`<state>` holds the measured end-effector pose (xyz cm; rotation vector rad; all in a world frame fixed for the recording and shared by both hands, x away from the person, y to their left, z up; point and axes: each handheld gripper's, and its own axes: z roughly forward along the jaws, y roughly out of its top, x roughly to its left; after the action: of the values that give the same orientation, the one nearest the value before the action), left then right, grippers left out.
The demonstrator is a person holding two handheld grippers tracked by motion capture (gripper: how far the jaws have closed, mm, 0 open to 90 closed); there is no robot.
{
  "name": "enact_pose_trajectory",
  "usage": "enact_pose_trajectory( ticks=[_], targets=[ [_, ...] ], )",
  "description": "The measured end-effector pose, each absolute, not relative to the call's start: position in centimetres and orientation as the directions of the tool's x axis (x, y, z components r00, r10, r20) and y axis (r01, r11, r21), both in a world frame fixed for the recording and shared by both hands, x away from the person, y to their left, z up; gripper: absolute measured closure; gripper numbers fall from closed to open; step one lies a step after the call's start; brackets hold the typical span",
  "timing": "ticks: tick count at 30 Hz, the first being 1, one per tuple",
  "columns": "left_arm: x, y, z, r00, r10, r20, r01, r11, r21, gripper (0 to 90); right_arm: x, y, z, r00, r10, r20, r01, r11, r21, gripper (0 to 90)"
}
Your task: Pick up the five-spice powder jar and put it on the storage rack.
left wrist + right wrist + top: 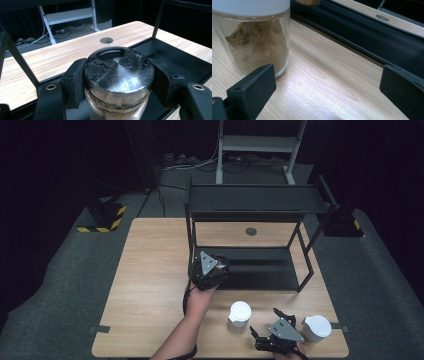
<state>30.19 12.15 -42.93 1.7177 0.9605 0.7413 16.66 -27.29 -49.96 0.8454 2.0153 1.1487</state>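
Note:
My left gripper (pixel 216 266) is shut on a glass jar with a dark, scuffed metal lid (pixel 119 71); the pads press its sides just under the lid. It holds the jar at the front left of the lower shelf (pixel 262 270) of a black metal rack. Near the table's front edge my right gripper (pixel 265 321) stands open with nothing between its jaws. In the right gripper view, a white-lidded glass jar of brown powder (pixel 253 40) stands just left of that gripper (pixel 327 92). The same jar (pixel 239 315) is on the table in the high view.
A second white-lidded jar (pixel 317 327) stands at the table's front right corner. The rack's top shelf (pixel 255 200) overhangs the lower one, with thin black posts at its corners. A round cable hole (pixel 251 231) sits in the wooden table behind the rack.

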Motion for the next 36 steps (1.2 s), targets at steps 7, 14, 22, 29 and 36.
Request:
enact_pose_trajectory(
  ticks=[7, 14, 22, 29, 36],
  targets=[
    [30.6, 11.9, -43.1, 0.493, 0.870, 0.031, 0.275, -0.190, 0.943, 34.8, 16.7, -27.3, -50.0, -0.574, 0.788, -0.225, 0.208, 0.406, 0.890, 0.1],
    [30.9, 11.7, -43.7, 0.490, 0.872, 0.022, 0.292, -0.188, 0.938, 34.8, 16.6, -27.3, -50.0, -0.573, 0.788, -0.225, 0.207, 0.404, 0.891, 0.1],
    [31.0, 11.8, -44.2, 0.489, 0.872, 0.026, 0.298, -0.195, 0.934, 34.8, 16.6, -27.3, -50.0, -0.574, 0.787, -0.226, 0.207, 0.406, 0.890, 0.1],
    [31.1, 11.8, -44.3, 0.489, 0.872, 0.031, 0.301, -0.202, 0.932, 34.7, 16.6, -27.3, -50.0, -0.574, 0.788, -0.224, 0.207, 0.405, 0.891, 0.1],
    [31.1, 11.9, -44.3, 0.487, 0.873, 0.022, 0.308, -0.196, 0.931, 34.5, 16.6, -27.3, -50.0, -0.574, 0.787, -0.225, 0.205, 0.404, 0.891, 0.1]
  ],
)
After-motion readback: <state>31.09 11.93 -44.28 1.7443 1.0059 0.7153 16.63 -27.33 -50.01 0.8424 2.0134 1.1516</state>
